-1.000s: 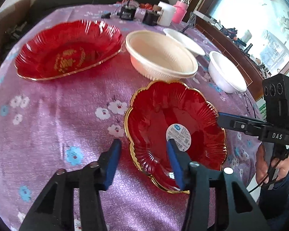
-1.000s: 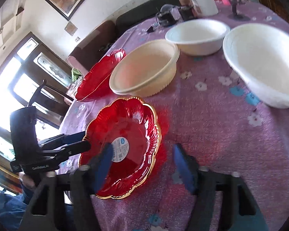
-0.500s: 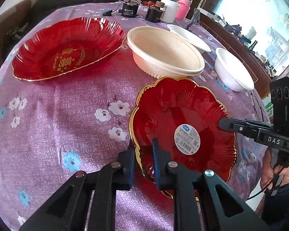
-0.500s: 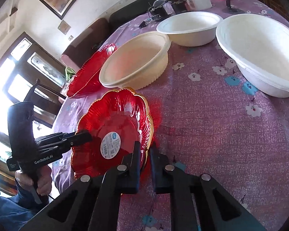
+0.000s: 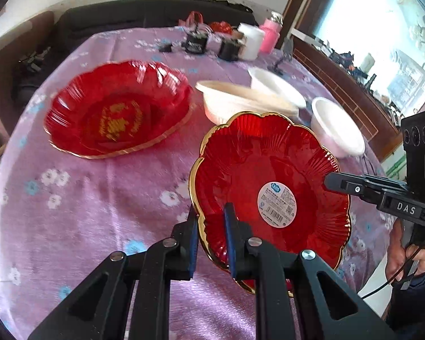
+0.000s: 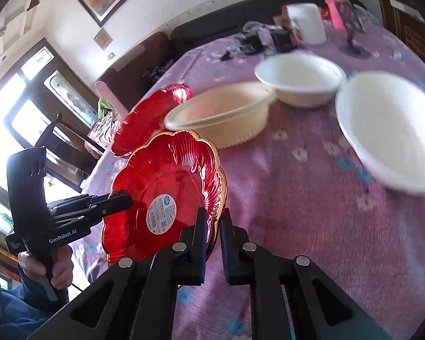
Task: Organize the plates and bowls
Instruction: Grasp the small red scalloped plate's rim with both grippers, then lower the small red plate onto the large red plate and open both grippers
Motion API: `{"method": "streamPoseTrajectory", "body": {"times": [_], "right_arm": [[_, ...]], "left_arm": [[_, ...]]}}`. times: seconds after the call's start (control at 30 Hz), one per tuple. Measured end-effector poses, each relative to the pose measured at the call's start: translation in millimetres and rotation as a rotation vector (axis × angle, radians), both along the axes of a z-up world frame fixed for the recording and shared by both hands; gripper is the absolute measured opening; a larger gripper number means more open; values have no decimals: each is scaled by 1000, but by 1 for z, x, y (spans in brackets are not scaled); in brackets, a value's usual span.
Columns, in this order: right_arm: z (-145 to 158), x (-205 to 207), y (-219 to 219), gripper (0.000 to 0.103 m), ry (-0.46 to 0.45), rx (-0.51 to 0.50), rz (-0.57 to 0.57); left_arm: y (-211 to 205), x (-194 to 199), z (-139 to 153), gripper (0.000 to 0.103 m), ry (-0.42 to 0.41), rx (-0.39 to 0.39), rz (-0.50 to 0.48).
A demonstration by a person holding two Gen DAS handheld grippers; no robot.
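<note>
A small red plate (image 5: 269, 175) with a gold scalloped rim and a white sticker hangs tilted above the purple flowered tablecloth (image 5: 99, 198). My left gripper (image 5: 210, 212) is shut on its near rim. My right gripper (image 5: 330, 182) is clamped on the opposite rim. In the right wrist view the same small red plate (image 6: 167, 181) sits between my right gripper (image 6: 213, 215) and my left gripper (image 6: 124, 198). A large red plate (image 5: 119, 107) with gold lettering lies on the cloth to the left.
A cream bowl (image 5: 240, 102) and two white bowls (image 5: 274, 85) (image 5: 337, 124) stand behind the held plate. Cups, a pink bottle (image 5: 270, 35) and small dark items crowd the far edge. A person's hand (image 6: 56, 269) holds the left gripper's handle.
Both grippers went from open around the small red plate's rim to shut on it. The plate has since risen off the cloth and tilted, and both views have lifted with it.
</note>
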State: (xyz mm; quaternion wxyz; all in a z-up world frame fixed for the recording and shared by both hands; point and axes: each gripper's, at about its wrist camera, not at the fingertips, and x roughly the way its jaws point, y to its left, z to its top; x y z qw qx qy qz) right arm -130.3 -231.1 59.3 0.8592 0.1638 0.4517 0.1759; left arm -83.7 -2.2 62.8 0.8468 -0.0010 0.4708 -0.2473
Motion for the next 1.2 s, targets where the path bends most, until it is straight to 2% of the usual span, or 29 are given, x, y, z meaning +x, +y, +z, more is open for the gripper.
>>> {"method": "streamPoseTrajectory", "body": {"times": [0.23, 0.33, 0.47, 0.57, 0.63, 0.8, 0.93, 1.07, 1.2], "right_arm": [[25, 13, 38, 10, -45, -18, 63], [32, 34, 57, 10, -51, -28, 90], [35, 78, 85, 10, -46, -44, 110], [32, 109, 104, 10, -22, -56, 120], [29, 129, 116, 10, -14, -81, 128], [11, 174, 126, 10, 19, -109, 106], [-9, 199, 125, 10, 63, -101, 83], [-23, 215, 129, 11, 94, -100, 85], [-25, 222, 129, 12, 93, -106, 85]], "left_arm": [[34, 1, 25, 16, -53, -2, 77], [52, 12, 33, 17, -71, 3, 127], [76, 47, 35, 19, -61, 14, 194], [90, 80, 29, 20, -49, 44, 237], [98, 99, 23, 21, -24, 34, 281], [101, 139, 10, 23, -5, 62, 309], [102, 160, -9, 23, 46, 59, 329], [104, 167, -11, 23, 21, 58, 339], [104, 174, -12, 27, 31, 36, 336]]}}
